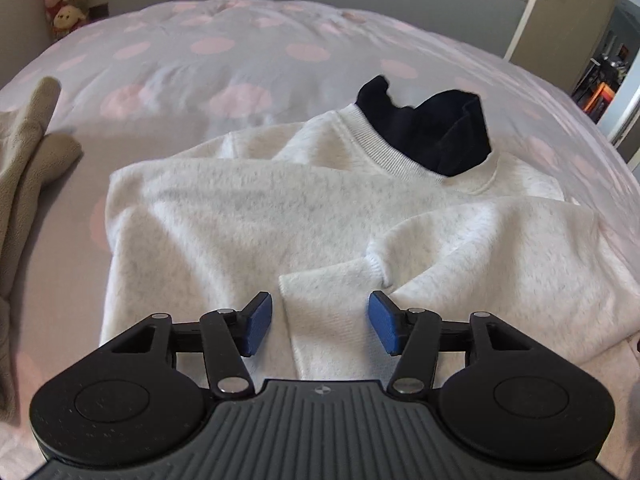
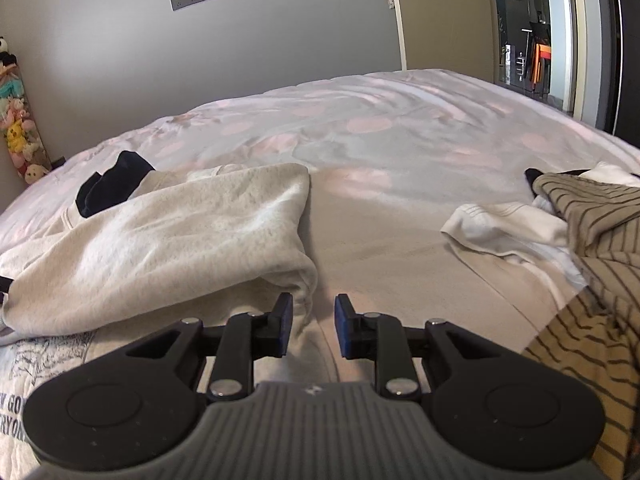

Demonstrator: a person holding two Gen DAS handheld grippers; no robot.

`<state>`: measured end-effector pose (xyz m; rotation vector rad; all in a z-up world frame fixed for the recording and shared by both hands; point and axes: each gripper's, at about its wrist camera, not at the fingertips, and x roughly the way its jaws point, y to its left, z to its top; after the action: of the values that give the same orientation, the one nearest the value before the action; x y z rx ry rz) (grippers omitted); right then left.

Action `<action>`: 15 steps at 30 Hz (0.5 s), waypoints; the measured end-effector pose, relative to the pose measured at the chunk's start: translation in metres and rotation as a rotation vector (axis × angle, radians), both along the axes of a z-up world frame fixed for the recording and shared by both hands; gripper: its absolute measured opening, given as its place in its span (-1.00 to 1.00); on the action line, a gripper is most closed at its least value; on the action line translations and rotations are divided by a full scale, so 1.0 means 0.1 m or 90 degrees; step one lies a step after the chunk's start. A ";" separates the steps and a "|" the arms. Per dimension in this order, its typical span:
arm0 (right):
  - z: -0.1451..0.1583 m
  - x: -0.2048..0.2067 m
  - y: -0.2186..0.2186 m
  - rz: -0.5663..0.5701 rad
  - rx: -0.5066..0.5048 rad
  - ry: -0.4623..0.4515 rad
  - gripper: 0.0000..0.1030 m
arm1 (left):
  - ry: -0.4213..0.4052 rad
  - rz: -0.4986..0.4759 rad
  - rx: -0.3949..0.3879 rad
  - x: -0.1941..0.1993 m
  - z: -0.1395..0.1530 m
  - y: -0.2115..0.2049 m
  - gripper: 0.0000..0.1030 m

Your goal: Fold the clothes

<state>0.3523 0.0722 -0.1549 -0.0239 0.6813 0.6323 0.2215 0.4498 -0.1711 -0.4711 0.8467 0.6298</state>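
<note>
A pale grey fleece sweatshirt (image 1: 248, 216) lies flat on the bed with both sleeves folded in across its body. A black garment (image 1: 432, 128) sticks out of its ribbed neck. My left gripper (image 1: 322, 323) hovers over the lower sleeve, open, the blue pads wide apart with fabric below them and not pinched. In the right wrist view the same sweatshirt (image 2: 180, 232) is at the left, its folded side edge just beyond my right gripper (image 2: 314, 326). That gripper stands open with a narrow gap, nothing pressed between the pads.
The bed cover (image 1: 208, 46) is white with pink dots. A beige garment (image 1: 24, 184) lies at the left. A striped brown garment (image 2: 600, 240) and a white one (image 2: 508, 228) lie at the right. A printed pale garment (image 2: 40, 360) is under the sweatshirt. Plush toys (image 2: 20, 128) hang on the wall.
</note>
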 end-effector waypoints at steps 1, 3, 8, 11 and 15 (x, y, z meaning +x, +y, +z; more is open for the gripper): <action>-0.02 0.03 0.02 0.003 0.004 0.003 -0.50 | -0.009 -0.005 0.003 0.02 0.01 0.00 -0.32; -0.06 0.08 0.07 0.008 -0.006 0.002 -0.50 | -0.020 -0.014 0.000 0.07 0.03 0.01 -0.76; -0.12 0.12 0.12 0.017 -0.013 0.016 -0.50 | -0.028 -0.058 0.009 0.21 0.17 -0.01 -1.00; -0.13 0.12 0.14 0.021 -0.020 0.022 -0.50 | -0.042 -0.078 0.044 0.25 0.35 -0.03 -1.00; -0.13 0.11 0.15 0.019 -0.032 0.022 -0.50 | -0.044 -0.073 0.040 0.22 0.45 0.11 -1.00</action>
<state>0.3637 0.0870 -0.1678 -0.0700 0.7307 0.6462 0.2434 0.4607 -0.1257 -0.3834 0.7807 0.5301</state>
